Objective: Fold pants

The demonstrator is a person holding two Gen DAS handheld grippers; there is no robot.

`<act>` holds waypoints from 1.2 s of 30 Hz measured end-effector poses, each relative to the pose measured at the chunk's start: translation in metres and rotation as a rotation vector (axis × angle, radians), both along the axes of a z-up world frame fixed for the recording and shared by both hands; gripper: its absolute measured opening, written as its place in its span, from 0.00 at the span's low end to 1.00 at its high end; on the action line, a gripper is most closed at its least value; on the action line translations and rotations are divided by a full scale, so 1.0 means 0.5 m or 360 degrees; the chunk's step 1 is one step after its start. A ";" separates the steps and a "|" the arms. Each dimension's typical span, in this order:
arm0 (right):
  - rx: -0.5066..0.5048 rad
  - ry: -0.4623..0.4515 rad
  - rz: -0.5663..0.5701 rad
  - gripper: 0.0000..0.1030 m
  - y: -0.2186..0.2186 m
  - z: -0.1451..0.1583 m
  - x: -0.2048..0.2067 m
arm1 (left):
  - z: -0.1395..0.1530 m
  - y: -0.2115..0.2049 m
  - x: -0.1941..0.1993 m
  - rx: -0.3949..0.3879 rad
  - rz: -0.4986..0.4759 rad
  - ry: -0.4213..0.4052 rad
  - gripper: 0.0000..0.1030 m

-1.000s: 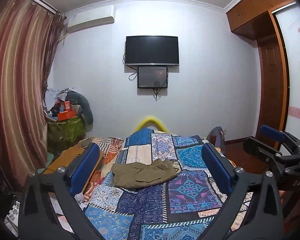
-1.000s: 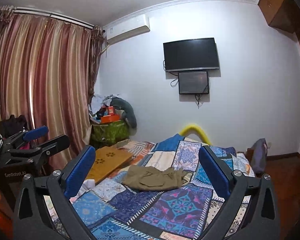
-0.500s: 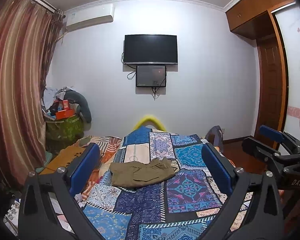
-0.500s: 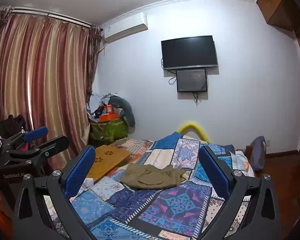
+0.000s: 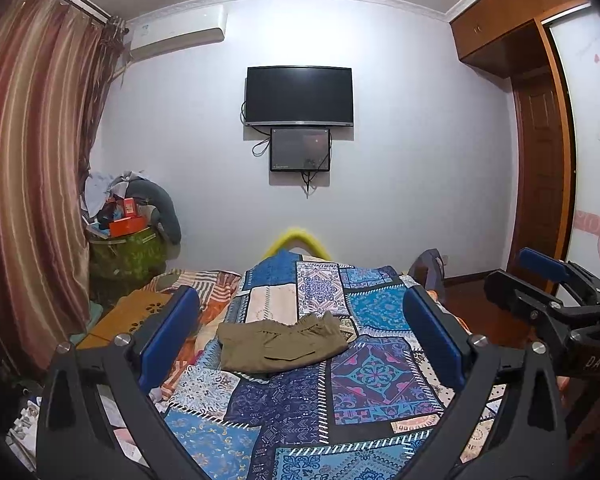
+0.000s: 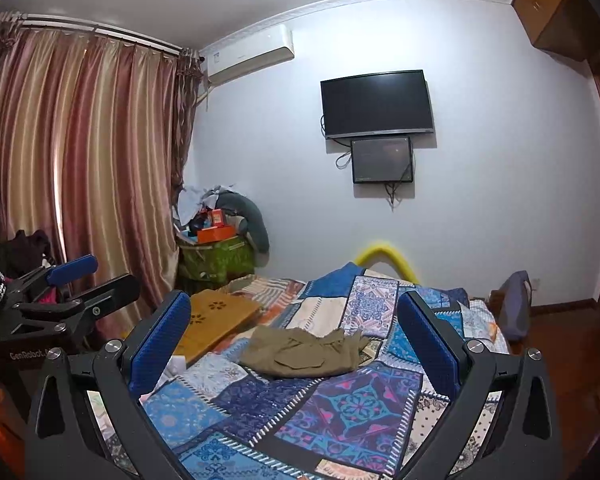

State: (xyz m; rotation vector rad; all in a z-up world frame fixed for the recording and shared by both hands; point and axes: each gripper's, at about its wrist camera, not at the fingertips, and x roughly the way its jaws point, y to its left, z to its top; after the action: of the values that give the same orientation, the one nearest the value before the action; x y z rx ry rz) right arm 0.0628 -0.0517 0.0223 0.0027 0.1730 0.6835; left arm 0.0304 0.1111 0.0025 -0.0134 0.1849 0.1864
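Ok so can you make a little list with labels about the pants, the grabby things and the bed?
pants: olive-green pants, crumpled, lying on the bed, nothing touching them
bed cover: blue patchwork quilt
left gripper: open, holding nothing, short of the pants
right gripper: open, holding nothing, short of the pants
beside the pants: orange board with flower cutouts, at the quilt's left edge
on the wall: dark TV, smaller screen below it
folding: not begun

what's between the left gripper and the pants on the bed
Only bare patchwork quilt separates the open left gripper from the olive pants, seen in the left wrist view.
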 end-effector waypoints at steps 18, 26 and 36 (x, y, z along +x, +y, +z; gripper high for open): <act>-0.0002 0.0011 -0.0006 1.00 -0.001 -0.002 0.006 | -0.002 -0.007 0.010 -0.0015 -0.0036 0.0016 1.00; -0.0001 0.0013 -0.0005 1.00 -0.002 -0.002 0.006 | -0.005 -0.001 0.019 -0.0041 -0.0051 0.0041 1.00; 0.0001 0.0031 -0.0009 1.00 0.003 -0.010 0.010 | -0.018 0.004 0.033 -0.0059 -0.0068 0.0076 1.00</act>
State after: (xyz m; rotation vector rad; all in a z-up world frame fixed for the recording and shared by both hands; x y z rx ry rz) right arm 0.0678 -0.0502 0.0173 0.0104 0.1917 0.6779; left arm 0.0468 0.1130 -0.0067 -0.0420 0.2360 0.1407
